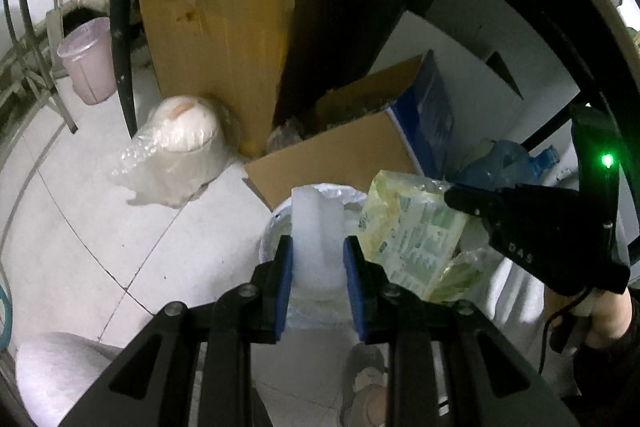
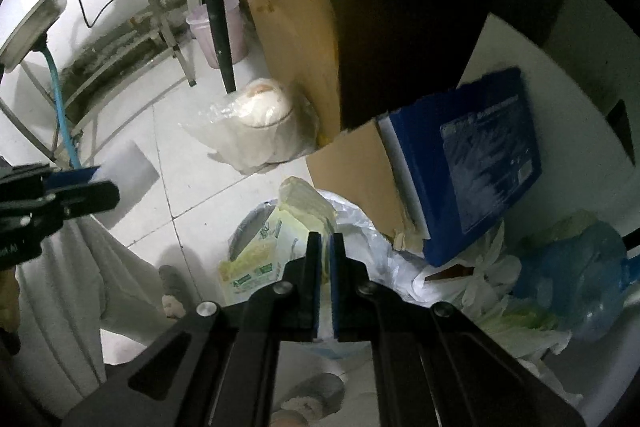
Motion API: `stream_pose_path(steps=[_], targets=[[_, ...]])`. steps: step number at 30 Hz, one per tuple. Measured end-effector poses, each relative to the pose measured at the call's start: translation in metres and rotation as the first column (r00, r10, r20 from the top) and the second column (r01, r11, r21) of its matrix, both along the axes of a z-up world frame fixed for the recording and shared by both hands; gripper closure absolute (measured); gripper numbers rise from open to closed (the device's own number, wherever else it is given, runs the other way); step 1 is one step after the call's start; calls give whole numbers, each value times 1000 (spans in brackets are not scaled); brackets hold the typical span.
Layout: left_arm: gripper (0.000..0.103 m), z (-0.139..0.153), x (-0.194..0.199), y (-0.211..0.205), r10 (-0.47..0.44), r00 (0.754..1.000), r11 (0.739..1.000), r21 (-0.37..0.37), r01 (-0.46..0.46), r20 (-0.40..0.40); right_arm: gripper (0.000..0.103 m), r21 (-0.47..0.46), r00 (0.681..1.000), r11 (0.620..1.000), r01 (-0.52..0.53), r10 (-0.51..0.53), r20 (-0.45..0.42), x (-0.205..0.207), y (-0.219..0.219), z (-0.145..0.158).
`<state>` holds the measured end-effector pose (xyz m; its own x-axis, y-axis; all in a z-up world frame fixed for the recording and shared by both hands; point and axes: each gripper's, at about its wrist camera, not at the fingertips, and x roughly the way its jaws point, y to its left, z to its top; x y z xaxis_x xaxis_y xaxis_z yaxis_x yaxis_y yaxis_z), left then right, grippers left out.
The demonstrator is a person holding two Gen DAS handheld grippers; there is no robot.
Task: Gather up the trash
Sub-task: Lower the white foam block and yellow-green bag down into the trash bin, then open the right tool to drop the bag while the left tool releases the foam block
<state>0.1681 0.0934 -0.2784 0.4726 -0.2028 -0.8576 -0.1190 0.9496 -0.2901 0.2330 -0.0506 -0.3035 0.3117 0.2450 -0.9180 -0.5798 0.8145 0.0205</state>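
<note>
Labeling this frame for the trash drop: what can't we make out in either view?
- Bin interior: left wrist view, hidden by the white block in the left claw.
- Wrapper text: right wrist view, too small and blurred.
- Wrapper's gripped edge: right wrist view, hidden between the pads of the right claw.
- Blue bag contents: right wrist view, dim.

Both wrist cameras look steeply down along their fingers, close above the lined trash bin (image 1: pixel 276 227) at six o'clock. Each shares the cardboard box (image 2: pixel 352 163) at twelve o'clock.
</note>
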Motion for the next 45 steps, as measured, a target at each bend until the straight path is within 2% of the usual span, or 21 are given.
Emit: stream_pose_path(steps=[13, 18, 20, 34, 39, 41, 43, 45], targets=[[79, -36, 26, -9, -21, 998, 1000, -1, 21, -67, 99, -3, 996, 999, 32, -32, -81, 23, 1, -47], [79, -45, 30, -12, -27, 996, 1000, -1, 27, -90, 84, 9, 991, 998, 56, -54, -119, 30, -5, -58], [79, -47, 33, -16, -33, 995, 999, -2, 33, -95, 83, 8, 990, 998, 65, -63, -124, 31, -7, -60], [77, -64, 56, -55, -104, 987, 994, -38, 100, -123, 81, -2, 980, 988, 152, -151, -127, 25, -52, -48], [76, -60, 57, -60, -105, 985, 994, -29, 102, -135, 81, 7, 977, 985, 172, -170, -129, 23, -64, -42], [73, -57, 55, -61, -107, 985, 994, -25, 104, -135, 81, 17, 977, 984, 178, -174, -124, 21, -66, -37], [64, -54, 55, -62, -103, 986, 995, -22, 101, -130, 81, 24, 978, 984, 178, -174, -119, 19, -67, -34], [62, -51, 53, -66, -102, 987, 995, -22, 100, -125, 81, 34, 978, 983, 179, -174, -111, 16, -68, -29]])
